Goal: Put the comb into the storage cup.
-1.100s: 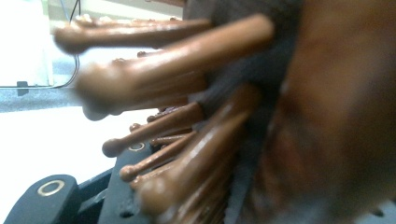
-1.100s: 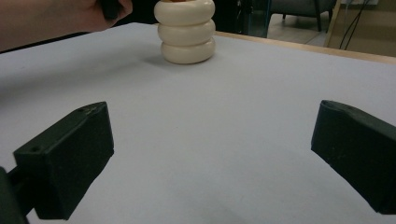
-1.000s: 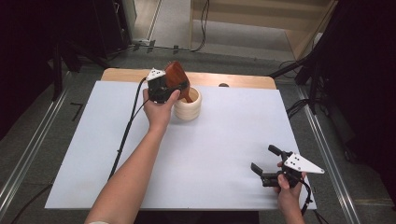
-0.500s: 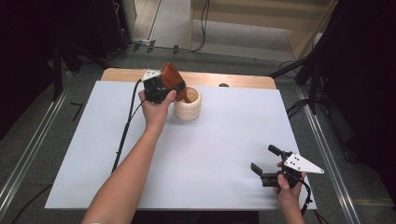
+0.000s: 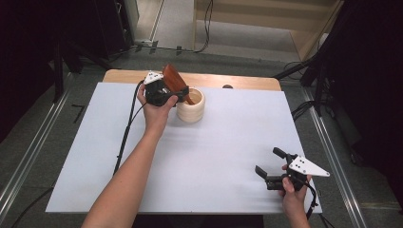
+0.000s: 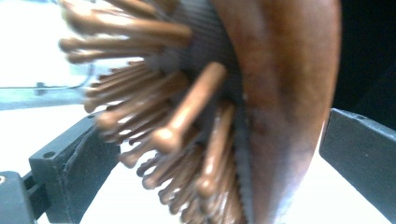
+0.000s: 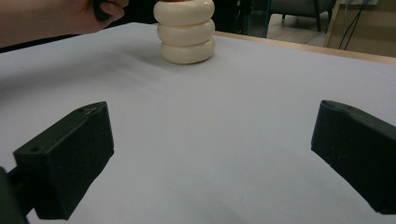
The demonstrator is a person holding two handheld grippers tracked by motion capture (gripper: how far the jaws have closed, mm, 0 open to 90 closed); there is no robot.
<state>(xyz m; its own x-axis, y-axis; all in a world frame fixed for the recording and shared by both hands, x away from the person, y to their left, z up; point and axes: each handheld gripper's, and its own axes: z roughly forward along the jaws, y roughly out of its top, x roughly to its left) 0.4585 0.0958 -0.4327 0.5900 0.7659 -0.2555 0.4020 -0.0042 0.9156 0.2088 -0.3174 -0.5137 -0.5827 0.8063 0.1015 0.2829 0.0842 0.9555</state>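
A brown wooden hairbrush (image 5: pixel 173 80) stands tilted with its handle down in a cream ribbed cup (image 5: pixel 191 108) at the back of the white mat. My left gripper (image 5: pixel 179 93) is around the brush head just left of the cup. Its jaws have just been opening. In the left gripper view the bristles and wooden back (image 6: pixel 280 93) sit between the jaws, with a gap at the right jaw, so the gripper is open. My right gripper (image 5: pixel 267 161) rests open near the front right corner with nothing between its jaws (image 7: pixel 212 140). It faces the cup (image 7: pixel 185 32).
The white mat (image 5: pixel 228 142) covers a wooden table whose bare strip (image 5: pixel 247 81) shows at the back. A black cable (image 5: pixel 124 137) trails from the left gripper along the forearm. Dark racks and floor cables surround the table.
The left gripper's jaws have spread apart from the brush head. The hand and brush head shifted slightly to the left. The right gripper has not moved.
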